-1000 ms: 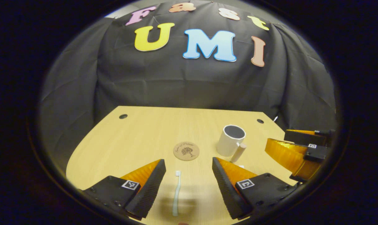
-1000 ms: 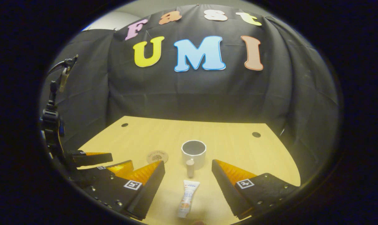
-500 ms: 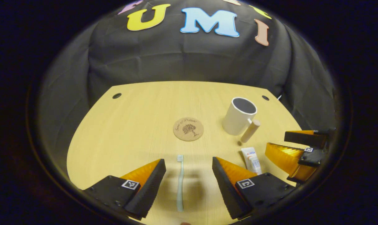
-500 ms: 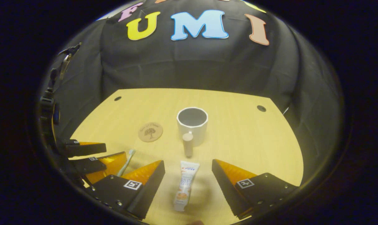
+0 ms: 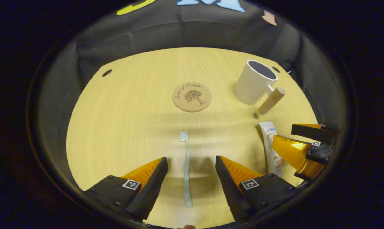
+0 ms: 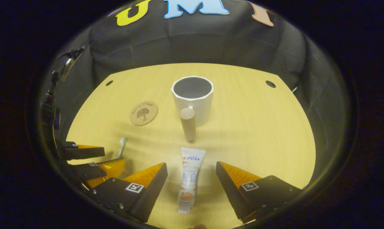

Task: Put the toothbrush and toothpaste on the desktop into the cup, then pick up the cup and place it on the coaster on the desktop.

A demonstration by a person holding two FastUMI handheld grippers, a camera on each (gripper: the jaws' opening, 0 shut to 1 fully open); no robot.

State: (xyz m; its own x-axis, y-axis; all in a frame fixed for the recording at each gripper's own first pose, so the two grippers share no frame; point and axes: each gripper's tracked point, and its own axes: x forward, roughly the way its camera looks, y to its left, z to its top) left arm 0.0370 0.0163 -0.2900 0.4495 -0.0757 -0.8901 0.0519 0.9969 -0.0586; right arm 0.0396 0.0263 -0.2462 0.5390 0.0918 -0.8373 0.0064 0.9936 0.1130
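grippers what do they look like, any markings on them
Both look alike. The left gripper and the right gripper each have two wedge-shaped fingers with ribbed inner faces, tapering forward from blocky black mounts. Each mount carries a small square black-and-white marker tag and a few visible screws. The right gripper view also catches a dark clamp-like fitting at its left edge.

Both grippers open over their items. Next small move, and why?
Probably lower the left gripper and close it: the pale green toothbrush lies flat on the wooden desktop between its open fingers. The right gripper likewise straddles the white toothpaste tube; the white cup stands empty.
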